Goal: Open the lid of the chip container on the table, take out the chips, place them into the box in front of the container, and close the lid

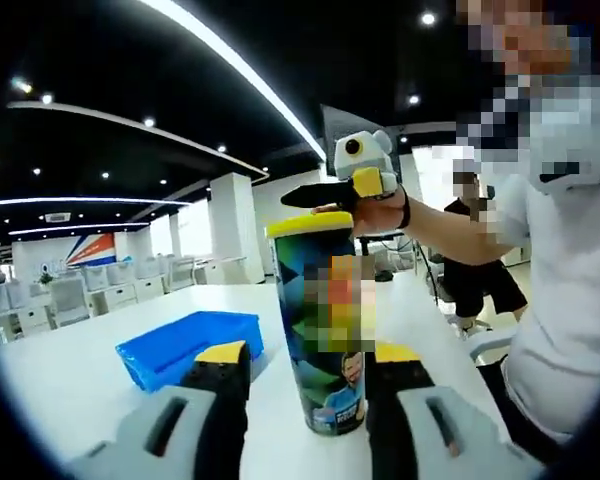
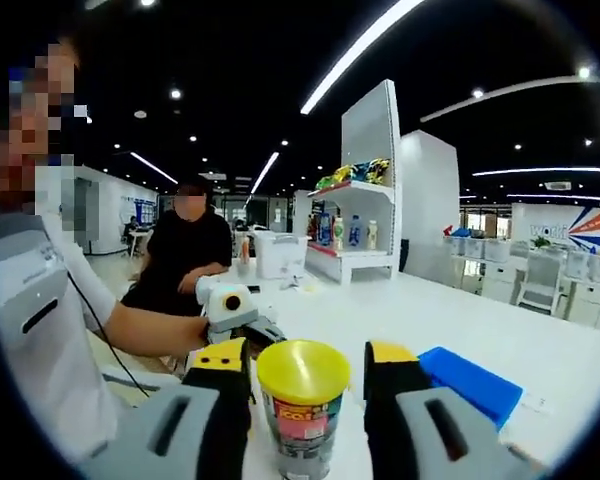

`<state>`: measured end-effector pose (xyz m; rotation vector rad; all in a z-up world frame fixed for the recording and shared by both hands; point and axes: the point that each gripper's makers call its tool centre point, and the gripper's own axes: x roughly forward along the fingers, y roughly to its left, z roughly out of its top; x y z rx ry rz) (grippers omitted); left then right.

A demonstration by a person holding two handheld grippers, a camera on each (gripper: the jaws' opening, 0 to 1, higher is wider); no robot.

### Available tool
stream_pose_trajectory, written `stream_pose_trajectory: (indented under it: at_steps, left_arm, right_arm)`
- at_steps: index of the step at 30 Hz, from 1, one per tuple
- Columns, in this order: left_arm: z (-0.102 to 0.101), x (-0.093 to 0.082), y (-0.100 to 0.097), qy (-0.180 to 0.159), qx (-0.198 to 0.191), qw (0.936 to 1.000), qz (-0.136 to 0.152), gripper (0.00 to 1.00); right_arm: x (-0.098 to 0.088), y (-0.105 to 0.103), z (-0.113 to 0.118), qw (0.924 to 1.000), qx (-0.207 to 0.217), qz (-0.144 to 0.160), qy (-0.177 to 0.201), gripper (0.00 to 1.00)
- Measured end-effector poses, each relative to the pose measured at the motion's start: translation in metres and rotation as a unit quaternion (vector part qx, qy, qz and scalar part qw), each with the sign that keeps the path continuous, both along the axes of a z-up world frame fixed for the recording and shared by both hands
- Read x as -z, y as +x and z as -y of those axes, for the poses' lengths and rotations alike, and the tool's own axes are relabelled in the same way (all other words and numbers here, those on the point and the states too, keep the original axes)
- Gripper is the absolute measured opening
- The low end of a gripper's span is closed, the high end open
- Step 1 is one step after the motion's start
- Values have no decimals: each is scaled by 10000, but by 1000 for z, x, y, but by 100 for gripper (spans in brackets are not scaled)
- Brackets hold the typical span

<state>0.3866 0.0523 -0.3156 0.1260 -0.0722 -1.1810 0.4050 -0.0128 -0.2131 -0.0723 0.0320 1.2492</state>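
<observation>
Upright on the white table [image 1: 70,380], we saw the chip container [image 1: 325,320], yellow lid [image 2: 302,371] on, between both grippers' spread jaws, untouched; the blue box [image 1: 185,345] lay beside it.

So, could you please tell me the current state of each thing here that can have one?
chip container: upright on the table, between the left gripper's jaws
yellow lid: on, closed
blue box: open-topped, contents not visible
left gripper: open, jaws either side of the container
right gripper: open, jaws flanking the lid
</observation>
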Motion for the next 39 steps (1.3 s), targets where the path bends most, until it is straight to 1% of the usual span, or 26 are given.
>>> stream_pose_trajectory:
  at_steps: [3,4,5,6,7,9,11,14,16,20,22,25,27,29,31,33,34,35,36,37,39]
  left_arm:
    - [1,-1,-4,13,18,10000,54,44]
    - [2,0,-5,29,30,10000,68,44]
    - [2,1,-6,48,40,10000,72,44]
    - [3,2,-7,74,56,9999,73,44]
    - [3,3,-8,83,68,9999,58,43]
    - [3,6,-10,101,95,9999,-5,42]
    - [1,8,-9,114,89,9999,-18,42]
    - [1,5,-11,30,92,9999,-41,43]
    - [1,2,-13,-142,174,9995,-230,47]
    - [-3,3,-11,-149,92,9995,-277,49]
    - [-7,2,-12,-220,78,9993,-300,49]
    - [-11,0,-10,-278,-7,9994,-212,52]
    - [-15,0,-10,-311,-34,9993,-227,52]
    - [-19,0,-9,-348,-51,9991,-228,52]
    - [-21,0,-9,-376,-66,9990,-236,52]
    - [-22,-1,-9,-400,-80,9989,-234,51]
    - [-22,-2,-10,-426,-73,9988,-240,51]
    - [-22,-3,-10,-466,-61,9986,-255,51]
    - [-23,-4,-11,-525,-54,9983,-262,51]
    - [-24,-7,-11,-634,-45,9976,-259,51]
    - [-26,-9,-13,-722,-36,9970,-282,51]
  right_arm:
    - [-6,2,-3,9999,45,95,78,43]
    - [-8,3,-5,9999,40,28,144,40]
    - [-10,-1,-7,9997,-94,-51,221,30]
    - [-12,-5,-9,9994,-209,-61,266,23]
    - [-11,-6,-10,9994,-281,-11,215,20]
    - [-12,-2,-13,9996,-207,-28,196,22]
    - [-12,-1,-15,9997,-205,20,161,20]
    - [-7,-1,-19,9991,-247,340,-108,13]
    - [-5,-1,-23,9989,-263,343,-153,10]
    - [-2,2,-27,9986,-259,368,-279,5]
    - [-1,3,-27,9987,-255,343,-291,2]
    - [-1,4,-29,9988,-278,301,-268,1]
    - [-1,5,-30,9987,-277,329,-276,1]
    - [0,3,-34,9987,-364,240,-271,1]
    - [2,3,-38,9985,-407,227,-277,1]
    - [3,8,-40,9966,-345,626,-403,1]
    - [3,6,-40,9975,-390,474,-350,1]
    - [4,1,-43,9980,-559,145,-254,1]
    - [2,0,-44,9979,-609,116,-207,1]
    - [2,1,-45,9977,-618,171,-237,1]
    - [3,0,-47,9972,-655,198,-291,1]
